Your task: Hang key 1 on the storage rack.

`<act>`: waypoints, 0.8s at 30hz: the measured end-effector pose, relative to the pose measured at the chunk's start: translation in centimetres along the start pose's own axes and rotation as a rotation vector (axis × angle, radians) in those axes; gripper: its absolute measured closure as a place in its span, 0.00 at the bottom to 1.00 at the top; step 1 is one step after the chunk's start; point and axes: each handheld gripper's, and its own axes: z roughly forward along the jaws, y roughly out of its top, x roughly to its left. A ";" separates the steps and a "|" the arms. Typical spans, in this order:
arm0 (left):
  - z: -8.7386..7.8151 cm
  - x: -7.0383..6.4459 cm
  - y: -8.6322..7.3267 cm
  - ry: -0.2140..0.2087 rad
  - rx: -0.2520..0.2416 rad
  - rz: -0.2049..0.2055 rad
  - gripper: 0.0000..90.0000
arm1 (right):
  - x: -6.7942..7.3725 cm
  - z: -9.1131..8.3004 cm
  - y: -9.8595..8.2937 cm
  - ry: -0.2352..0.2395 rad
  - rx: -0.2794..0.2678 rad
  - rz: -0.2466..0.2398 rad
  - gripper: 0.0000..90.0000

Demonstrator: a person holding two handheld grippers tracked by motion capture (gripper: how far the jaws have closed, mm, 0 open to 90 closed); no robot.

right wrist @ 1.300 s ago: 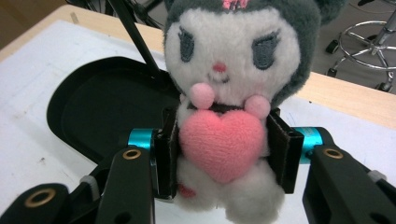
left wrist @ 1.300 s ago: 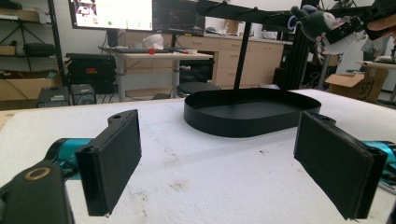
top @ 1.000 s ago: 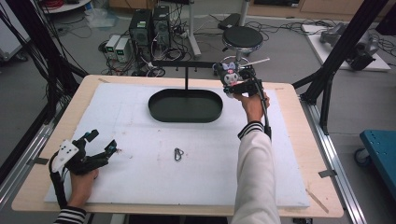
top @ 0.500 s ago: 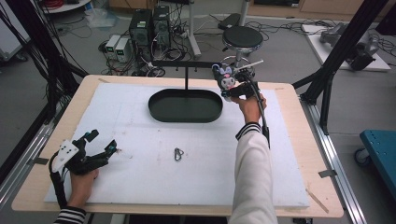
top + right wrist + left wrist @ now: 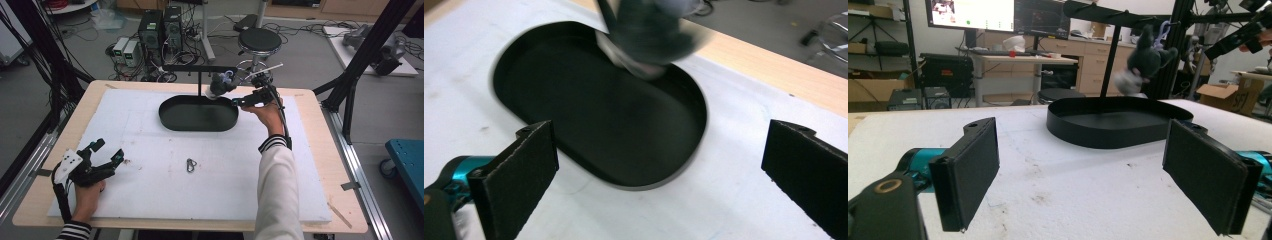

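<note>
A dark grey plush toy (image 5: pixel 220 83) hangs beside the black T-shaped stand (image 5: pixel 199 68), over the far right end of a black oval tray (image 5: pixel 198 114). In the left gripper view the plush toy (image 5: pixel 1144 58) dangles from the bar by a purple loop. It is blurred in the right gripper view (image 5: pixel 650 36). My right gripper (image 5: pixel 236 102) is just right of the toy, above the tray's right end, and stands open (image 5: pixel 659 150) with nothing between its jaws. My left gripper (image 5: pixel 109 150) rests open (image 5: pixel 1080 165) at the near left of the white mat.
A small metal carabiner (image 5: pixel 190 165) lies on the white mat (image 5: pixel 150 200) in front of the tray. The wooden table edge (image 5: pixel 320 150) frames the mat. Computers, a stool (image 5: pixel 260 40) and cables stand on the floor behind.
The right hand and its gripper moved left toward the stand's post, and the plush toy shifted left with it. The left gripper stayed put.
</note>
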 end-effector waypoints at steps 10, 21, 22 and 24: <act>0.0 -0.3 0.0 -0.007 -0.001 0.026 0.17 | 1.0 -2.9 -1.7 0.009 -0.061 -0.100 0.01; 0.0 -0.4 0.0 -0.011 0.004 0.043 0.17 | 2.0 -6.0 -4.5 0.070 -0.188 -0.152 0.01; 0.0 -0.4 0.0 -0.012 0.002 0.046 0.17 | 2.1 -6.2 -4.8 0.085 -0.202 -0.165 0.01; 0.0 -0.5 0.0 -0.012 0.001 0.046 0.17 | 2.5 -6.6 -5.4 0.099 -0.220 -0.188 0.01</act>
